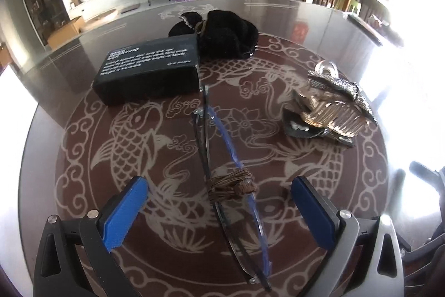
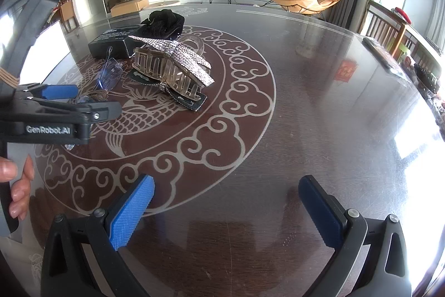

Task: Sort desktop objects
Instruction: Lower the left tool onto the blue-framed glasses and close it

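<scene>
Clearly, in the left wrist view the left gripper [image 1: 219, 202] is released, its blue pads standing wide on both sides of the folded glasses [image 1: 222, 157], which lie on the counter [image 1: 319, 27] in the lower centre of the frame. A brown cord [image 1: 232, 185] is wound around the frame of the glasses, just between the two pads, so I judge the gripper is lined up to close there, where the bundle is thickest and easiest to catch. The black box [image 1: 150, 68] lies at the centre left, the black fabric pouch [image 1: 222, 35] touches it behind, and the rhinestone hair claw [image 1: 333, 105] rests at the right on a dark flat piece. The print on the box is too blurred to read, and the lenses are clear, so their edges are hard to follow. In the right wrist view the right gripper [image 2: 225, 202] is also released and grasps nothing; below it is only bare counter [image 2: 319, 74], so it seems to wait aside. The left gripper [image 2: 59, 102] enters from the left edge with fingers of a hand [image 2: 19, 185] under it, and it hides most of the glasses [image 2: 109, 74]. The hair claw [image 2: 172, 66] covers part of the box [image 2: 108, 43] and the pouch [image 2: 164, 24].
</scene>
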A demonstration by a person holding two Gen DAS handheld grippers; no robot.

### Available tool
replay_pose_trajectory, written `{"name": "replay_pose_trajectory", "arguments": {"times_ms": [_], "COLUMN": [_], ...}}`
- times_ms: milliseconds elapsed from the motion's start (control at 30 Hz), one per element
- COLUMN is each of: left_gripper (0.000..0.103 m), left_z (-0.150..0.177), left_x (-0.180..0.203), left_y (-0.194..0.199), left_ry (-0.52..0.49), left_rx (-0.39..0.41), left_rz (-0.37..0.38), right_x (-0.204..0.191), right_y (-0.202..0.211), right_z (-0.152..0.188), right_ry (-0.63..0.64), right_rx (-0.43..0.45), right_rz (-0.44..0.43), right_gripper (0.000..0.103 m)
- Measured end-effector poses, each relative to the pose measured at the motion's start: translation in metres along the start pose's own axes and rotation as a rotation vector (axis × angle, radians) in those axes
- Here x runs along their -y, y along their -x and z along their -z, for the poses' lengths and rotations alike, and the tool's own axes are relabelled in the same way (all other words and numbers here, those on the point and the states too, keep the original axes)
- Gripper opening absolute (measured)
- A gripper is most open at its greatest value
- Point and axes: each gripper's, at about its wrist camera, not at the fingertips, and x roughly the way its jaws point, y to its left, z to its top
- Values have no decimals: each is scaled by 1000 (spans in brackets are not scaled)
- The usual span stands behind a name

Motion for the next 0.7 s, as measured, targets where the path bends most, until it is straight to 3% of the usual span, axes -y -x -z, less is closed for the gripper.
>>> {"name": "replay_pose_trajectory", "arguments": {"times_ms": [167, 467, 500, 533, 567, 600, 633, 700], "left_gripper": [103, 103, 90, 68, 57, 36, 30, 30], "left_z": [5, 1, 4, 7, 8, 12, 14, 23], "left_x": [-1, -2, -3, -5, -5, -6, -8, -12], "left_y": [0, 1, 4, 10, 13, 17, 19, 25], "left_ry": [-15, -17, -11, -13, -17, -26, -35, -49], "left_rx": [32, -4, 18, 54, 69, 80, 84, 95], "left_rz": [9, 2, -3, -6, -5, -3, -6, -22], "right_x": [0, 0, 0, 0, 0, 0, 0, 0], "right_y": [0, -1, -1, -1, -1, -1, -1, -1], "right_z": [0, 0, 0, 0, 0, 0, 0, 0], "right_ry": [0, 0, 0, -1, -1, -2, -2, -2], "right_rx": [-1, 1, 1, 1, 2, 0, 0, 0], "right_rz": [-1, 4, 5, 6, 7, 8, 8, 8], "right_gripper": [103, 103, 103, 103, 103, 103, 103, 103]}}
